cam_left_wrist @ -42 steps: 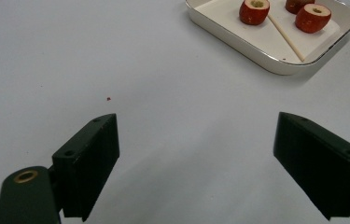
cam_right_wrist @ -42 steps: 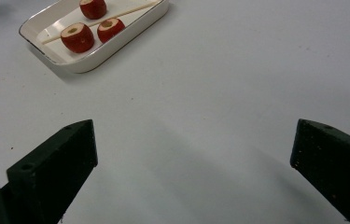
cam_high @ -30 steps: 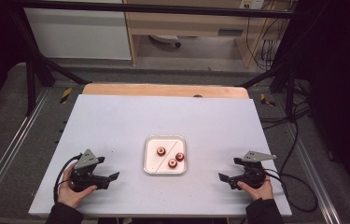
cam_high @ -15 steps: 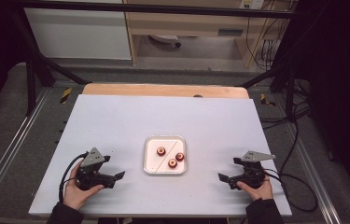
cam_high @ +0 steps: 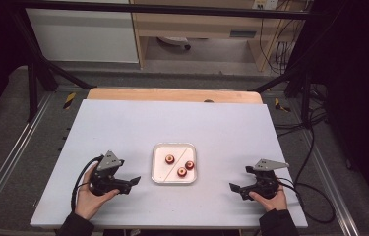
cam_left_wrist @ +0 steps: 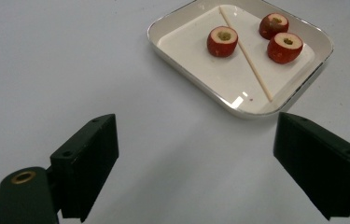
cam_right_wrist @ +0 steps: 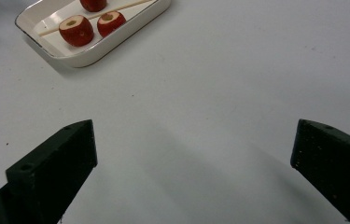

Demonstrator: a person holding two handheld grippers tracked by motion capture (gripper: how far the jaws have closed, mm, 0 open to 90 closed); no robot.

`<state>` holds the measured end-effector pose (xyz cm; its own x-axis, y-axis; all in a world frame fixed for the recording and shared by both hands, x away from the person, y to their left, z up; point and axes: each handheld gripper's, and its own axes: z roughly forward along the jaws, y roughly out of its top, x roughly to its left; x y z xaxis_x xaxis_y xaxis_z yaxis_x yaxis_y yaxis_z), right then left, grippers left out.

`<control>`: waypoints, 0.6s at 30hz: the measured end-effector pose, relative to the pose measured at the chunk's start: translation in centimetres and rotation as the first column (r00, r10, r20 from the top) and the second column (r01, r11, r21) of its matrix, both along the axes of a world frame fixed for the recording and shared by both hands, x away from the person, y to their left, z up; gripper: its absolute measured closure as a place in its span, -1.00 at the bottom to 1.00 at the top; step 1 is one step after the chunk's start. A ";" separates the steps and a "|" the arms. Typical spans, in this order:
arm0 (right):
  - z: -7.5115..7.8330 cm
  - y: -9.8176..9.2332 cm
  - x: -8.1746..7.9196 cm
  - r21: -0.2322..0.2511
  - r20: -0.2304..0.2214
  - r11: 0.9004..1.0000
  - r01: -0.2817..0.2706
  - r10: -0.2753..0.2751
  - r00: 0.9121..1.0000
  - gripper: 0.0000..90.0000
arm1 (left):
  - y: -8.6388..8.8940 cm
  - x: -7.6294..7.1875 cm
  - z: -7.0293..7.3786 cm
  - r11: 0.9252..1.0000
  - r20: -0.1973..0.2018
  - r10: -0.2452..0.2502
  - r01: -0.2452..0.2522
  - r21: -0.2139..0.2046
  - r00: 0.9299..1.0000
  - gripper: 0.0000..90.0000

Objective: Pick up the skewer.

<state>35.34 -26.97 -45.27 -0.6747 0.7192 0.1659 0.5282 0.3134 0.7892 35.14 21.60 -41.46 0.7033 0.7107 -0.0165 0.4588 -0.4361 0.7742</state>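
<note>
A white square tray (cam_high: 161,173) lies in the middle of the table, toward the near edge. It holds three red cored fruit pieces (cam_high: 169,159) (cam_high: 189,165) (cam_high: 182,172) and a thin wooden skewer (cam_left_wrist: 252,67) laid diagonally between them. My left gripper (cam_high: 130,186) is open just left of the tray, its jaws pointing at it, with nothing between them. In the left gripper view (cam_left_wrist: 198,135) the tray (cam_left_wrist: 196,46) sits close ahead. My right gripper (cam_high: 240,178) is open farther off at the tray's right. In the right gripper view (cam_right_wrist: 196,135) the tray (cam_right_wrist: 116,45) lies at the upper left.
The white tabletop (cam_high: 172,123) has bare room behind and beside the tray. A wooden strip (cam_high: 172,95) runs along its far edge. Black frame bars and cables stand around the table.
My left gripper has moved right, closer to the tray. The right gripper and the tray's contents have stayed in place.
</note>
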 end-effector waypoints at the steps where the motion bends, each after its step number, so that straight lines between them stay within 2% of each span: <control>1: 0.0 0.0 0.0 0.002 -0.002 1.000 0.001 -0.001 1.000 -0.98 | -0.8 0.2 0.3 1.000 0.002 -0.005 0.005 0.006 1.000 -0.68; 8: 0.0 0.0 0.0 -0.001 -0.001 1.000 0.005 -0.005 1.000 -0.98 | -3.1 0.6 0.8 1.000 -0.007 -0.010 0.010 0.019 1.000 -0.66; 12: 0.0 0.0 0.0 -0.006 -0.002 1.000 0.006 -0.006 1.000 -0.98 | -5.2 1.1 1.1 0.999 -0.014 -0.008 0.008 0.039 1.000 -0.63; 18: 0.0 0.0 0.0 -0.005 -0.005 1.000 0.006 -0.006 1.000 -0.98 | -7.3 2.0 0.7 0.999 -0.048 -0.004 0.006 0.047 0.999 -0.59</control>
<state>35.30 -26.97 -45.25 -0.6696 0.7239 0.1659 0.5339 0.3139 0.7851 37.10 14.30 -40.80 0.7062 0.7078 -0.0170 0.4928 -0.4742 0.7296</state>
